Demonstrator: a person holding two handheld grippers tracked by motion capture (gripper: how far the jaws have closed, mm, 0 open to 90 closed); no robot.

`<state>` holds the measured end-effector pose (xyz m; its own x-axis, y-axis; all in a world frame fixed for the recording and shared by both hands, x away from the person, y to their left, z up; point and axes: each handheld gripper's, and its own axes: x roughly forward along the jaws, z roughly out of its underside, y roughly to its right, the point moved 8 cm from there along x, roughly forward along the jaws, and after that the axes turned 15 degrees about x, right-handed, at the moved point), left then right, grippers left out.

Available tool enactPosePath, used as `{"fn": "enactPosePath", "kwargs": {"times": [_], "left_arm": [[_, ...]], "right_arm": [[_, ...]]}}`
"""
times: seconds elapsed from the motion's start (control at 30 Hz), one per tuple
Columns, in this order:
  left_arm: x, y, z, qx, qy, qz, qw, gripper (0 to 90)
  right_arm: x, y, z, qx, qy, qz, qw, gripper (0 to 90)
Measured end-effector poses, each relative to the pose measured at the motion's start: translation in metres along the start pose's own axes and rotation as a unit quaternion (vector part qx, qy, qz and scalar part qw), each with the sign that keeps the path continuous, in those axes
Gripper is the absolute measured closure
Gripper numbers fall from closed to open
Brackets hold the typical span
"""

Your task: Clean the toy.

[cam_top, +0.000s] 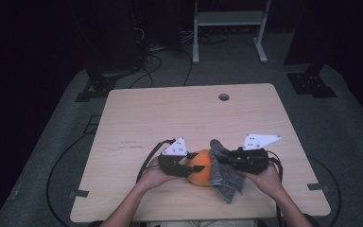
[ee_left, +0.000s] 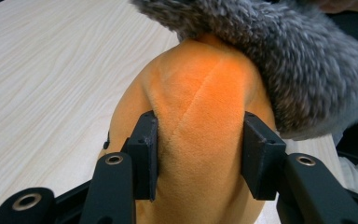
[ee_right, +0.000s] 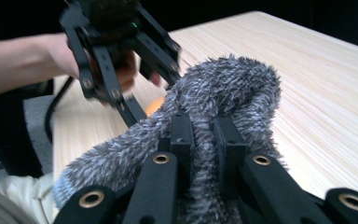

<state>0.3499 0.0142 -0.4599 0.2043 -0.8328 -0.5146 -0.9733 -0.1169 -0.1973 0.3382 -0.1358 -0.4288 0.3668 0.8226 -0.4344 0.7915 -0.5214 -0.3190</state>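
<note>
**2 claws on plush + fuzzy cloth, near edge of counter**

Landmark = orange plush, sitting on the light wood counter close to its near edge, roughly mid-width.

Left claw comes at the plush from the left in the high view, touching it. In the left gripper view the claw has both black jaws pressed into the sides of the plush, 1 per side, fabric bulging between them – so pinching the plush. Left hand wraps the gripper body just left of the plush; white 3-cornered plate above it.

Grey fuzzy cloth lies against the plush's right side, draped up over its top edge and hanging down toward the near counter edge. In the left gripper view the cloth covers the plush's upper right.

Right claw reaches in from right of the plush, onto the cloth. In the right gripper view the claw has jaws nearly together w/ a fold of cloth squeezed between them – pinching the cloth. A sliver of orange shows behind the cloth there, w/ the left claw beyond it. Right hand holds that gripper, right of the plush.

Round hole in the counter, far side, well apart from the plush. Beyond the counter: grey floor, cables, a white frame stand.
</note>
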Motion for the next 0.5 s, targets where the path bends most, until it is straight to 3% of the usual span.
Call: {"fn": "enactPosePath", "kwargs": {"times": [0.1, 0.2, 0.33, 0.37, 0.47, 0.5], "left_arm": [[0.002, 0.000, 0.000, -0.009, 0.006, -0.001, 0.9999, 52.7], [0.006, 0.000, -0.002, -0.010, 0.010, -0.003, 0.9999, 52.0], [0.012, 0.000, -0.006, -0.015, 0.013, -0.010, 0.9998, 51.8], [0.015, 0.001, -0.007, -0.015, 0.014, -0.011, 0.9997, 51.7], [0.014, 0.002, -0.008, -0.008, 0.016, -0.008, 0.9998, 48.6], [0.012, 0.002, -0.009, 0.001, 0.020, -0.010, 0.9998, 37.1]], "right_arm": [[-0.009, 0.016, 0.021, 0.022, -0.022, 0.023, 0.9993, 79.8], [-0.015, 0.021, 0.029, 0.033, -0.026, 0.027, 0.9988, 79.7], [-0.027, 0.009, 0.017, 0.024, 0.006, 0.010, 0.9996, 79.6], [-0.026, 0.000, 0.007, 0.010, 0.017, 0.002, 0.9998, 79.6], [-0.019, -0.004, 0.003, -0.004, 0.007, 0.004, 1.0000, 79.7], [-0.010, -0.002, 0.009, -0.010, -0.016, 0.013, 0.9997, 79.7]]}}
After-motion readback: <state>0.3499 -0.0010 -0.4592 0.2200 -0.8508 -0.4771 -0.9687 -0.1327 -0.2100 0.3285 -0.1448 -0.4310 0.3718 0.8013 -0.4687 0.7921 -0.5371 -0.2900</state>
